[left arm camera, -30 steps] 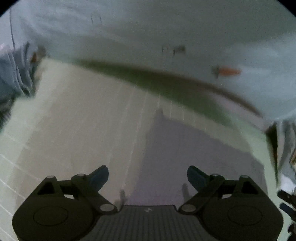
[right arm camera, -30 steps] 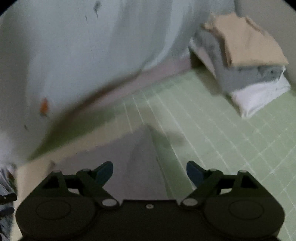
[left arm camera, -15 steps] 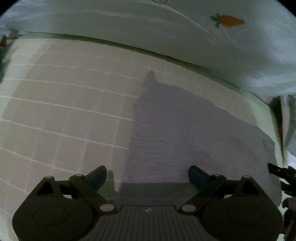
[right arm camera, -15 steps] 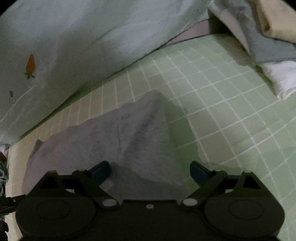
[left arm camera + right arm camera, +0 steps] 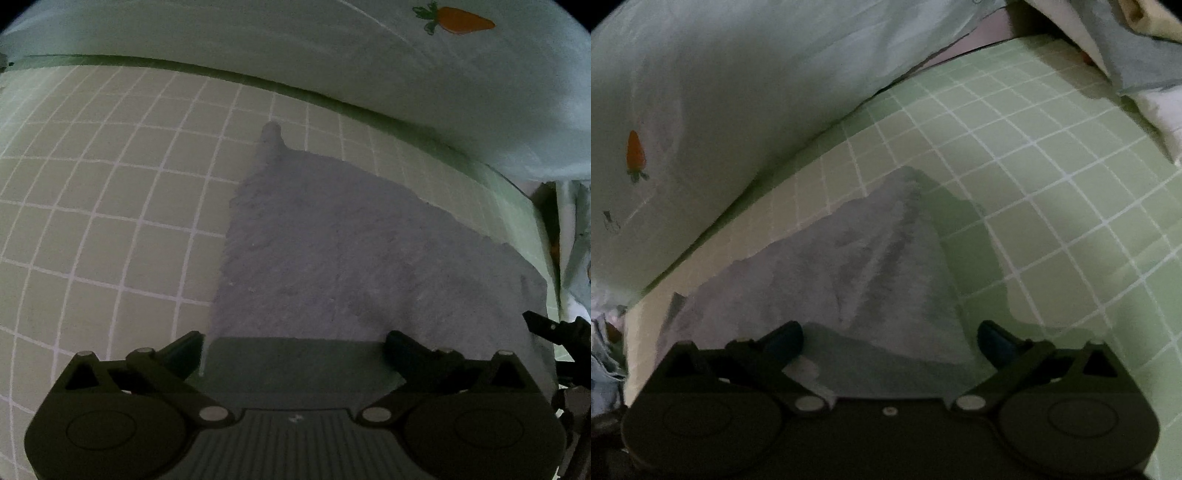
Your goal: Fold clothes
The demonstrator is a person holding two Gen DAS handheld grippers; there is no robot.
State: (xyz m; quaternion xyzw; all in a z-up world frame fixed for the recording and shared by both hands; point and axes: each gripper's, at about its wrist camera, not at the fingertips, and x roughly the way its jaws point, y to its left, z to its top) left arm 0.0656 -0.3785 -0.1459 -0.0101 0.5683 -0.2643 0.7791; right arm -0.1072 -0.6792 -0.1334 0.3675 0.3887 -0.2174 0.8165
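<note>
Lying flat on the green checked sheet (image 5: 92, 229), the grey fleecy garment (image 5: 351, 258) sits just below a pale pillow (image 5: 258, 37) with a carrot print. Left claw (image 5: 293, 341) and right claw (image 5: 890, 334) both released, jaws just spread wide over its near edge; contact with the cloth unclear in dim light. Folded pile (image 5: 1137, 44) at far right.

Open checked sheet (image 5: 92, 229) left of the grey cloth (image 5: 351, 251), pale quilt (image 5: 295, 40) bulking behind, folded stack (image 5: 1145, 55) far right
</note>
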